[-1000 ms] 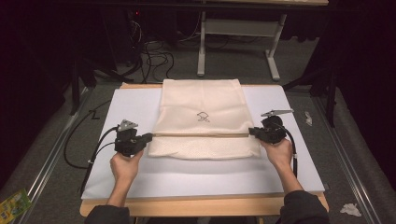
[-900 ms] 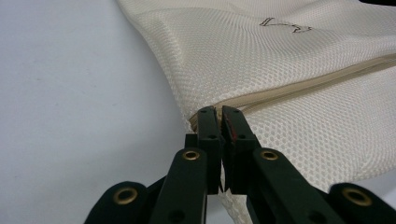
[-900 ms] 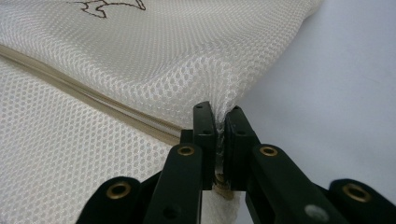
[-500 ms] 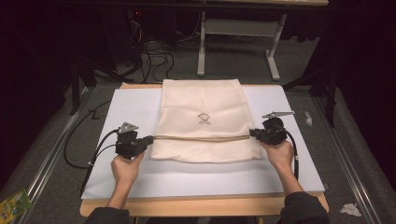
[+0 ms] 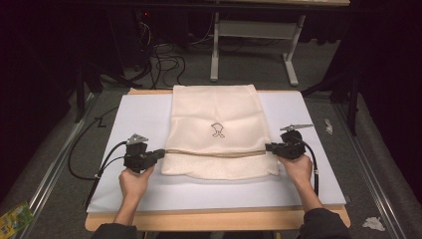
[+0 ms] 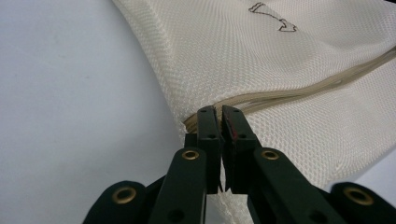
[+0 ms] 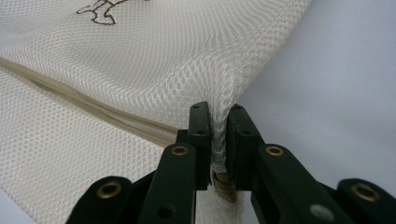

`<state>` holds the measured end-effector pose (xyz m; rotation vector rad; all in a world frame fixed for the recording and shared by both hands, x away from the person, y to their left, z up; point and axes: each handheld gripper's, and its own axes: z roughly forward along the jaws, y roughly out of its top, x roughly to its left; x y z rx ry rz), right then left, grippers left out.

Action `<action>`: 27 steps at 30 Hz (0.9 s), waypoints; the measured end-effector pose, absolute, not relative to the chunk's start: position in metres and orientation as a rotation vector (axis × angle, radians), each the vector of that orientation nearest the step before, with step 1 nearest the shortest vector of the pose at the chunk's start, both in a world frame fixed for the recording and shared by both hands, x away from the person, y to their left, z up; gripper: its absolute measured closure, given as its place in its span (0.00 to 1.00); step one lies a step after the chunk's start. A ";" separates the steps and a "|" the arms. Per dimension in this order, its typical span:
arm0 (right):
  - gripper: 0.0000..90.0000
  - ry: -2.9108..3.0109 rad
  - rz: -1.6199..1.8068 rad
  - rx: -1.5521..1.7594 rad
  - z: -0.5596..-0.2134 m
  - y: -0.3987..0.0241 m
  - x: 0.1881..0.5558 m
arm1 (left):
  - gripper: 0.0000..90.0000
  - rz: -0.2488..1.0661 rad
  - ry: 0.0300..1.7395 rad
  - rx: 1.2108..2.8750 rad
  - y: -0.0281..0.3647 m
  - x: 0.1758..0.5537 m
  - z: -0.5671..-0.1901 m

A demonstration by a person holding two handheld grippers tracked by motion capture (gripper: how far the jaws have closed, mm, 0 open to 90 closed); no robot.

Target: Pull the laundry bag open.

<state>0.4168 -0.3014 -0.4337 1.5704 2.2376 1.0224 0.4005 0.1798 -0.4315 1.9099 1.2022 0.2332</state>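
A cream mesh bag [image 5: 214, 119] with a small dark emblem [image 5: 217, 130] lies flat on a white board [image 5: 139, 114]. A tan band [image 5: 214, 153] runs across it from gripper to gripper. My left gripper [image 5: 161, 153] is shut on the bag's left edge at that band; in the left gripper view the jaws [image 6: 219, 114] meet on the mesh [image 6: 289, 70]. My right gripper [image 5: 268, 147] holds the right edge. Its jaws have just been opening, and in the right gripper view a pinched ridge of mesh [image 7: 140, 60] still fills the narrow gap of the right gripper [image 7: 218, 114].
The board rests on a wooden table whose front edge [image 5: 214, 219] is near me. Behind stand a metal desk frame [image 5: 249, 30] and floor cables [image 5: 164, 59]. Crumpled paper [image 5: 373, 224] and a green packet [image 5: 15, 219] lie on the floor.
Both hands have hardly shifted. The strip of bag on my side of the tan band shows a little wider than a second ago.
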 end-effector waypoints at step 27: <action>0.89 2.264 1.024 1.575 -0.446 -0.301 0.403 | 0.96 0.232 1.200 1.959 0.183 0.396 -0.444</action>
